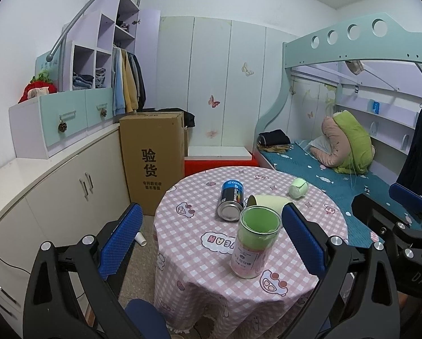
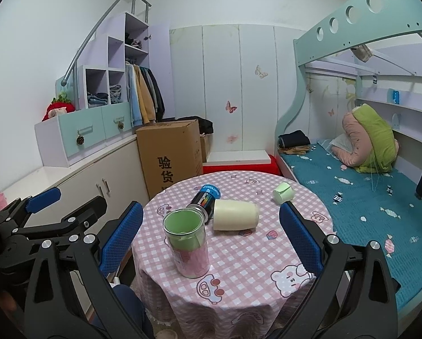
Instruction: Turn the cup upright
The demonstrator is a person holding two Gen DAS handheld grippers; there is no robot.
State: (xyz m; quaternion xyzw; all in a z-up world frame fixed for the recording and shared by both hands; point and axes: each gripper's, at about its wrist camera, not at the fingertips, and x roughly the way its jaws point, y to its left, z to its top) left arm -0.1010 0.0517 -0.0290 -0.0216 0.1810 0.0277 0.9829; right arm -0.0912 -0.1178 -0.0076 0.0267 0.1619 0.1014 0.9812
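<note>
Both tools wide open, empty; clear cup (image 1: pixel 256 243) upright between left tool (image 1: pixel 211 240) fingers, untouched.

Table (image 2: pixel 267 260): pink-and-white check cloth with cartoon bears and cars. Upright cup (image 2: pixel 186 243): clear, green inside above, pink below. Tipped cup (image 2: pixel 235 214): pale cream. Can (image 2: pixel 206 199): dark blue with light-blue top band and rainbow stripe. Small cup (image 2: pixel 282 192): mint green. Hand-held gripper pads (image 2: pixel 300 240): blue, dimpled, on black frames. Bed (image 2: pixel 366 206): teal cover with white and pink candy print. Box (image 2: pixel 170 155): brown with black characters.
</note>
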